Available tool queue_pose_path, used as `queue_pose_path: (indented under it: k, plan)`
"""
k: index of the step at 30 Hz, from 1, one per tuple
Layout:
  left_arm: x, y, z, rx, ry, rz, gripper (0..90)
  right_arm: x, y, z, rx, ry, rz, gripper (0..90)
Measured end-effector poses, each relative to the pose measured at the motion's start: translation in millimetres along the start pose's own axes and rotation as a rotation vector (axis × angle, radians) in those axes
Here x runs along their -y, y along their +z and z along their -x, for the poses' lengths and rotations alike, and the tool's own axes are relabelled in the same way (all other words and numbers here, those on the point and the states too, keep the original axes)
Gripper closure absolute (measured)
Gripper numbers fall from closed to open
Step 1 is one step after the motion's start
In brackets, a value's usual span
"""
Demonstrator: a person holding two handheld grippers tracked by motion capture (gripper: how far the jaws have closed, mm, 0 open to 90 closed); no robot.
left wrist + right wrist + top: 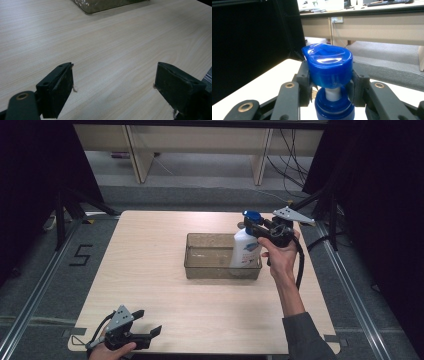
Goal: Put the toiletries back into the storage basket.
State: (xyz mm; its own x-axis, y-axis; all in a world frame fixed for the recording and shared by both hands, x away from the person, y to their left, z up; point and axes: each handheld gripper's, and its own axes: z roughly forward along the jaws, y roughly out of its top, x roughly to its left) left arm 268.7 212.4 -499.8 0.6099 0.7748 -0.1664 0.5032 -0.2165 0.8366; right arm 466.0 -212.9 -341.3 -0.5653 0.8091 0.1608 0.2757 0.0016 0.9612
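A white bottle (245,249) with a blue cap (251,215) stands upright at the right end of a clear plastic bin (205,265) on the wooden table. My right gripper (256,225) reaches in level from the right and is shut on the bottle's blue cap (329,65); both black pads press its sides, above the blue collar (334,107). My left gripper (149,321) lies low at the table's near left corner, held by a hand, open with bare wood between its jaws (113,82).
The table's near edge runs just below the left gripper. A corner of the bin (105,5) lies far ahead of the left jaws. Black curtains flank the table; desks and cables stand behind it. Bare wood lies between the bin and the left hand.
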Motion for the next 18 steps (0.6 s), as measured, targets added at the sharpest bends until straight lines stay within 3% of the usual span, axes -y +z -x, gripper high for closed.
queue_pose_path:
  k: [1,2,13,18]
  plan:
    - [0.2,0.7,-0.2,0.012,-0.003,0.013,14.8,0.2,-0.9,-0.5,-0.001,0.022,0.000,60.6]
    - [0.1,0.2,-0.3,0.011,0.001,0.011,14.8,0.3,-0.7,1.2,-0.002,0.004,0.004,60.6]
    - [0.1,0.1,1.3,0.006,-0.003,0.018,14.8,1.5,-0.9,-1.4,0.001,0.014,0.004,60.3]
    - [0.2,0.0,0.5,0.009,0.001,0.016,14.8,2.1,-0.7,-2.2,0.010,-0.007,0.002,59.6]
